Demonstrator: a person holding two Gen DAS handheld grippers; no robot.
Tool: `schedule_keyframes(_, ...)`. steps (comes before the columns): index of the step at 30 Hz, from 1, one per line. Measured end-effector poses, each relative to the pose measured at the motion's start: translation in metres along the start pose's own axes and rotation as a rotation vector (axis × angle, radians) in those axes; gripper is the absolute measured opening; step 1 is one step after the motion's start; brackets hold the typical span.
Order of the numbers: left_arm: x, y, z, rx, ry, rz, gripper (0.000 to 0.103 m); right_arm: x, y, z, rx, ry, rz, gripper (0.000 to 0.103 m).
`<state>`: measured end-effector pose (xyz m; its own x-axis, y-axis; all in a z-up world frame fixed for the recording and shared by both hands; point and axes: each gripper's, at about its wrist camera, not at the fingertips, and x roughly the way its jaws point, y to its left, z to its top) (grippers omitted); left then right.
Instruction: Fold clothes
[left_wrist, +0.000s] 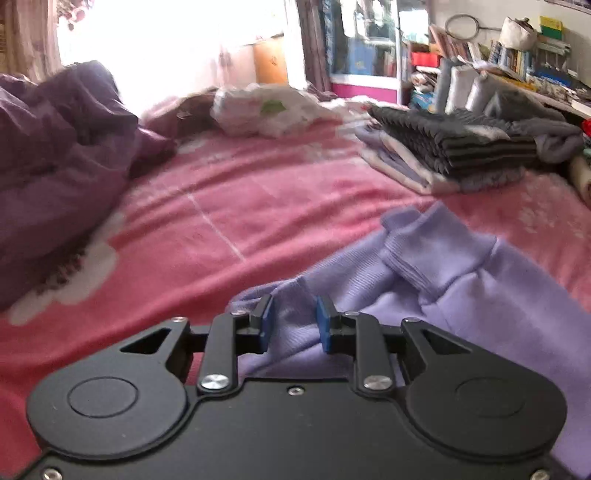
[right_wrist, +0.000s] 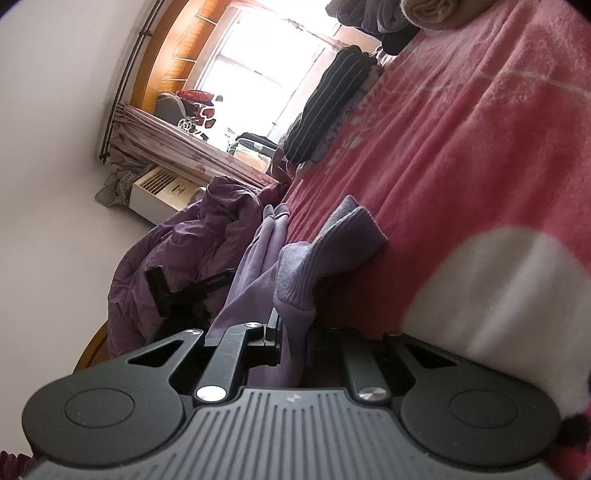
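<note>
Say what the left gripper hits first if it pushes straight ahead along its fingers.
Likely the lavender sweatshirt: the left gripper already has its fabric between the pads, and more lies bunched just ahead. Depth is hard to judge.

One lilac garment (left_wrist: 461, 295) lies on one pink bedspread (left_wrist: 221, 229), with one purple duvet (left_wrist: 55, 166), one stack of folded clothes (left_wrist: 454, 147) and two grippers, left (left_wrist: 294, 325) and right (right_wrist: 291, 332).

The left tool (left_wrist: 293, 325) is built of matte black plates with round hubs, silver screws and blue pads (left_wrist: 266, 326). On the right tool (right_wrist: 291, 336), a grey ribbed cover is seen.
</note>
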<state>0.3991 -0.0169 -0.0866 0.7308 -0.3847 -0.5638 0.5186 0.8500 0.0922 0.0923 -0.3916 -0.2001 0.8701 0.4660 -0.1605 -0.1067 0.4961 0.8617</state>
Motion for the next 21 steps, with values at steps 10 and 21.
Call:
schedule_keyframes(10, -0.111, -0.010, -0.004, -0.030, -0.091, 0.126, 0.022, 0.000, 0.000, -0.001, 0.001, 0.002, 0.007, 0.015)
schedule_keyframes(21, -0.259, -0.092, -0.126, -0.133, -0.051, 0.101, 0.022, 0.000, 0.001, -0.001, -0.004, 0.003, 0.005, 0.015)
